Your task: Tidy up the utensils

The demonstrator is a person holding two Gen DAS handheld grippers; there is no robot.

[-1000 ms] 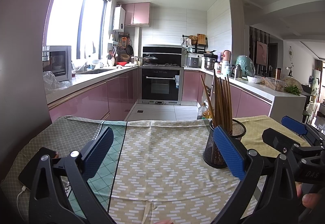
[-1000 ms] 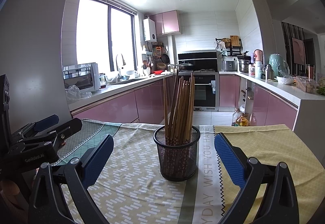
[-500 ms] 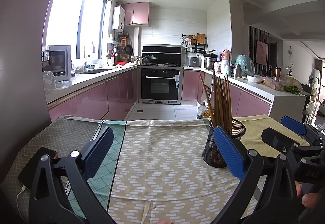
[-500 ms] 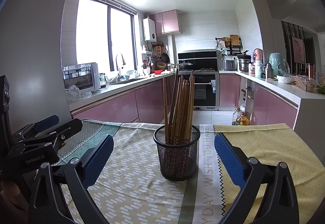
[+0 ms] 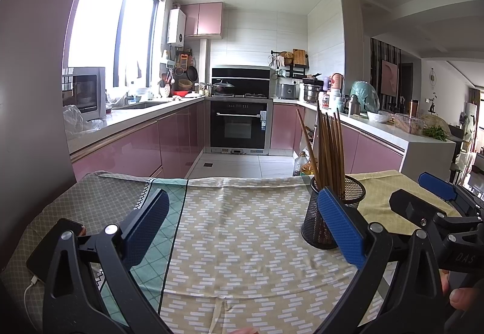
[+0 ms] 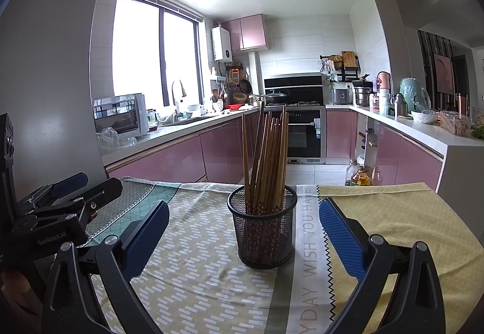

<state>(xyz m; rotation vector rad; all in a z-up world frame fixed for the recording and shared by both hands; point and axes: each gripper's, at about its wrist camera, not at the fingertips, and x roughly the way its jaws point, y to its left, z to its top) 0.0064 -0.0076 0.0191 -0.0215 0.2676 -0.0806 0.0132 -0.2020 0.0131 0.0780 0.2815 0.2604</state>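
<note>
The left gripper's blue fingers (image 5: 340, 229) hide part of the mesh holder (image 5: 320, 231). The phone (image 5: 54, 246) sits half-covered behind that gripper's frame. The chopsticks (image 6: 267, 158) have lower ends lost inside the mesh.

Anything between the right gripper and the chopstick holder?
Only bare tablecloth lies between the open right gripper and the mesh holder of chopsticks, per the right wrist view.

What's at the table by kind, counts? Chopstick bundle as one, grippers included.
Black wire-mesh holder: 1
Brown wooden chopstick bundle: 1
Flat black device on white cable: 1
Blue-padded grippers, both open (left gripper, right gripper): 2
Total: 5
</note>
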